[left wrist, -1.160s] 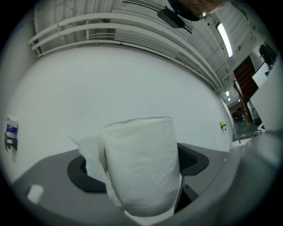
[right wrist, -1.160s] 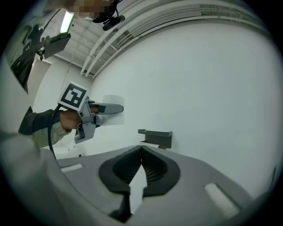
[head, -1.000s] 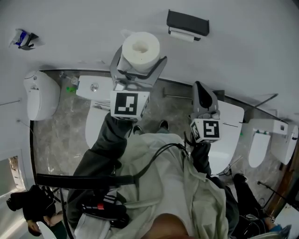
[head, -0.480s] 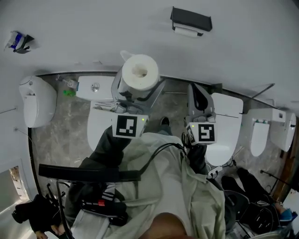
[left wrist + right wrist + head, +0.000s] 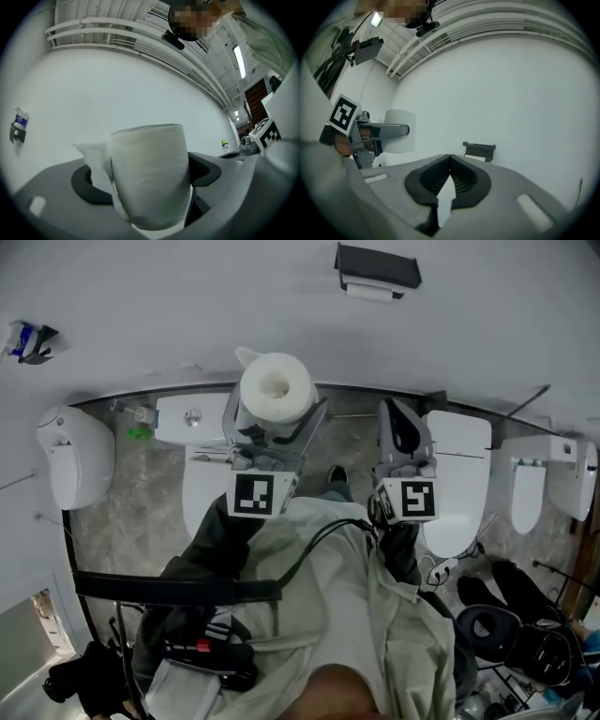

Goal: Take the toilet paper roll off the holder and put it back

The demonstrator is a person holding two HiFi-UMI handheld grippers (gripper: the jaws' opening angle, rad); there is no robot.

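My left gripper (image 5: 272,423) is shut on a white toilet paper roll (image 5: 275,390), held end-up with its core hole facing me and a loose sheet hanging at its far side. In the left gripper view the roll (image 5: 150,164) fills the space between both dark pads (image 5: 204,169). The black holder (image 5: 378,268) hangs on the white wall, above and right of the roll, with no roll on it. My right gripper (image 5: 405,439) is shut and holds nothing; its view shows the holder (image 5: 478,150) ahead and the roll (image 5: 401,131) to the left.
White toilets (image 5: 202,488) (image 5: 459,474) stand along the wall below the grippers. A white fixture (image 5: 75,456) is at the left, another (image 5: 525,493) at the right. A small blue-and-black item (image 5: 26,338) hangs on the wall at upper left. Cables and dark gear lie near the person's feet.
My left gripper with the roll has come down and away from the holder. The right gripper has stayed shut and hardly moved.
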